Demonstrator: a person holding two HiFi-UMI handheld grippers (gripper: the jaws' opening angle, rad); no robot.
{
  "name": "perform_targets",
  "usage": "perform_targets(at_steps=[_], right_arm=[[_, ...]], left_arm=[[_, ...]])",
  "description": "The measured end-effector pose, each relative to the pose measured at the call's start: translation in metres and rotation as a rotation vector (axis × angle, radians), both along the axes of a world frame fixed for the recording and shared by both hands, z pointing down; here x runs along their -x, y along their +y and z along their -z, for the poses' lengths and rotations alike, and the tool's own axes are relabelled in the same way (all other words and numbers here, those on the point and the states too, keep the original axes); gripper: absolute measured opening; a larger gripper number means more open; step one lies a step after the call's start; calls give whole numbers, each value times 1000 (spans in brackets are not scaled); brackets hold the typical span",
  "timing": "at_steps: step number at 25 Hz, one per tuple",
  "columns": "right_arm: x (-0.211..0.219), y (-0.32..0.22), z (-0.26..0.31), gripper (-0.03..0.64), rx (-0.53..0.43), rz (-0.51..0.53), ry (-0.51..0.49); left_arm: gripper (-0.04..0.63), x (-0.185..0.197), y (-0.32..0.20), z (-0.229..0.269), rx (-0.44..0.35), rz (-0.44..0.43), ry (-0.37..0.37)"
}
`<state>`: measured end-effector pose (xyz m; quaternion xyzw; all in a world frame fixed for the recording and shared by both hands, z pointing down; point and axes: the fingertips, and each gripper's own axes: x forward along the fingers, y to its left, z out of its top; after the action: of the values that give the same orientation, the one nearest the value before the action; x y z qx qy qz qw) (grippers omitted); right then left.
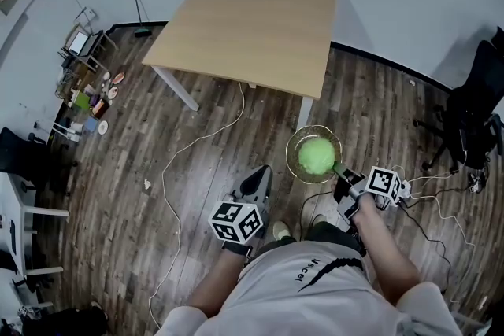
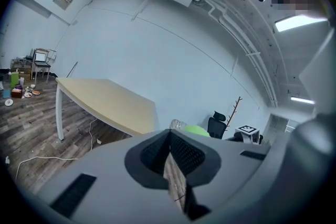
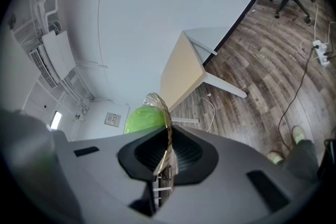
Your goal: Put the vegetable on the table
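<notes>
A round green vegetable (image 1: 316, 156) lies in a clear glass bowl (image 1: 294, 142) held above the wooden floor, just off the near corner of the light wood table (image 1: 248, 24). My right gripper (image 1: 340, 171) is shut on the bowl's near rim. In the right gripper view the rim (image 3: 167, 131) runs edge-on between the pads, with the vegetable (image 3: 143, 118) behind it and the table (image 3: 181, 73) beyond. My left gripper (image 1: 256, 183) hangs to the left of the bowl, shut and holding nothing. The left gripper view shows its jaws (image 2: 170, 139) closed, with the vegetable (image 2: 198, 130) just past them.
A black office chair (image 1: 472, 118) stands at the right near a power strip and cables (image 1: 441, 204). A white cable (image 1: 197, 145) trails across the floor under the table. Small items (image 1: 90, 94) clutter the floor at the left wall, and a white shelf (image 1: 20, 224) stands at the lower left.
</notes>
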<state>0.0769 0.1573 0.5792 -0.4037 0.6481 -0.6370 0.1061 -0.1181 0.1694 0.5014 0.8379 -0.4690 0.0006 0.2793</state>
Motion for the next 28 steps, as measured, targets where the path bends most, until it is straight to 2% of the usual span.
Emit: perform_targets(at_steps=[7,19,28], right_arm=[[23,-17,-2,37,5,0,1],[36,-72,-14,37,-2,34,-11],[35,-181,-22,37,34,52,-17]], left_arm=[[14,29,-6,-2,8,18,-3],[13,38,-50,-10,-8,39,-12],[13,30,-156,-8,5,49,-35]])
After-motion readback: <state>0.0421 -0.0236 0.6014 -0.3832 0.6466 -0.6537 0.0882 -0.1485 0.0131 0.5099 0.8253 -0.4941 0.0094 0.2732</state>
